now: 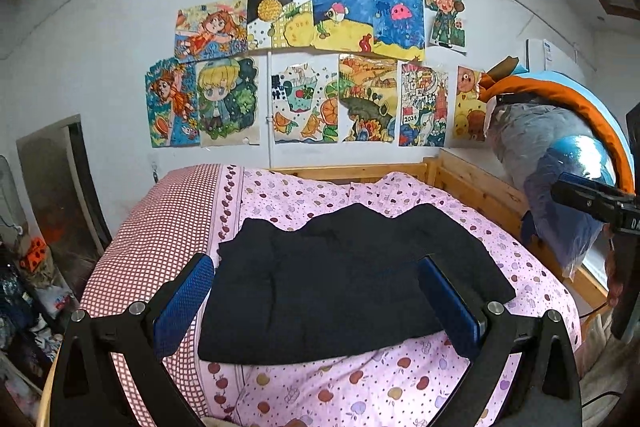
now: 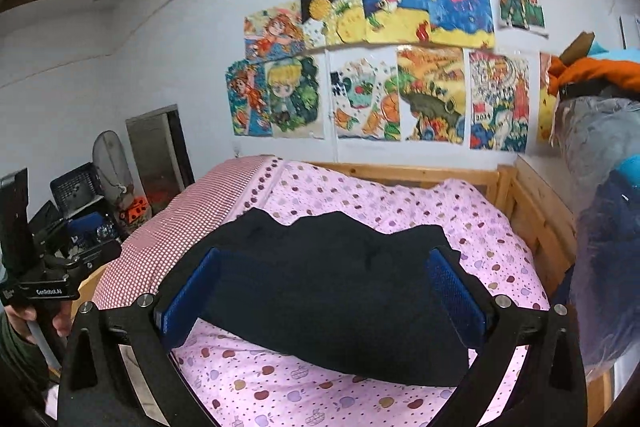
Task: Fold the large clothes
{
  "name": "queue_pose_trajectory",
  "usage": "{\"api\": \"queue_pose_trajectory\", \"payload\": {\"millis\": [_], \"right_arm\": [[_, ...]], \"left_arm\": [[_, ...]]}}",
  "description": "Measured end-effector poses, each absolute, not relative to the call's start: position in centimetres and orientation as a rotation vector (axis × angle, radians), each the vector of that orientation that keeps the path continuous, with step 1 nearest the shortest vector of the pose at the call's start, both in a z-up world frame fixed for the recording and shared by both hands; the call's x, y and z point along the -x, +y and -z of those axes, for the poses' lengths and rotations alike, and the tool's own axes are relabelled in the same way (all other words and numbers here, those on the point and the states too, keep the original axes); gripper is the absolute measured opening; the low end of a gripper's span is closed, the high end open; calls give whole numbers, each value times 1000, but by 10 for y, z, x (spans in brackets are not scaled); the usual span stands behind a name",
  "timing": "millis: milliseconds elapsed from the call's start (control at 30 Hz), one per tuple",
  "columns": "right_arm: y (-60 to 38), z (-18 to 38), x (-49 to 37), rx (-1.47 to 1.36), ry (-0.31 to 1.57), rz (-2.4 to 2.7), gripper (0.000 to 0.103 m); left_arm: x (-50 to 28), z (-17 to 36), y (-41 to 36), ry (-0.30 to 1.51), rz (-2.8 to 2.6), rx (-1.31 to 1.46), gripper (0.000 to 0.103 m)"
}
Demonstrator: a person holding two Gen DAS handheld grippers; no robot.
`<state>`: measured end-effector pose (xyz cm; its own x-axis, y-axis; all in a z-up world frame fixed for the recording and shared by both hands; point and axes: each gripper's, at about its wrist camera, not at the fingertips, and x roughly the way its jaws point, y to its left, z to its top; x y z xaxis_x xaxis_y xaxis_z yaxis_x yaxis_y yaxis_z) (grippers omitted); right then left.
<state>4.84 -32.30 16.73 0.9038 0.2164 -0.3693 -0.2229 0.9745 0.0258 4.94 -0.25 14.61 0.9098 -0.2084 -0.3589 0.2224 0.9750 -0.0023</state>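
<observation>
A black garment (image 1: 344,279) lies folded into a rough rectangle on the pink apple-print bed cover (image 1: 360,395). It also shows in the right wrist view (image 2: 340,291). My left gripper (image 1: 320,275) is open and empty, held above the near side of the garment with its blue pads (image 1: 180,303) spread wide. My right gripper (image 2: 326,279) is open and empty too, hovering above the garment, blue pads (image 2: 452,295) apart. The left gripper's body (image 2: 40,279) shows at the left edge of the right wrist view, and the right gripper's body (image 1: 592,199) at the right edge of the left wrist view.
The wooden bed frame (image 1: 472,183) runs along the back and right. A red-checked sheet (image 1: 160,239) covers the bed's left side. A plastic-wrapped bundle with orange cloth (image 1: 560,155) hangs at the right. Clutter and crates (image 2: 84,211) stand on the floor left. Drawings (image 1: 320,67) cover the wall.
</observation>
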Motion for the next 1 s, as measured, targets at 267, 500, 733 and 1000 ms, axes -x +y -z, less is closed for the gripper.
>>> {"api": "queue_pose_trajectory", "payload": {"millis": [267,500,733,1000], "right_arm": [[-314,-131,-18,-37,356,-295,101],[-317,-103,-1,-94,294,-286,101],[-311,-83,13,-66,239,-196,101],[-297,-62,22,22,251,-135,101]], "left_arm": [[-17,-123,-2,350,204,-30,103],[0,-103,2,327,160,-25,103],[10,-87,6,290,125,-15,103],[13,-61,-1,313,115,-39,103]]}}
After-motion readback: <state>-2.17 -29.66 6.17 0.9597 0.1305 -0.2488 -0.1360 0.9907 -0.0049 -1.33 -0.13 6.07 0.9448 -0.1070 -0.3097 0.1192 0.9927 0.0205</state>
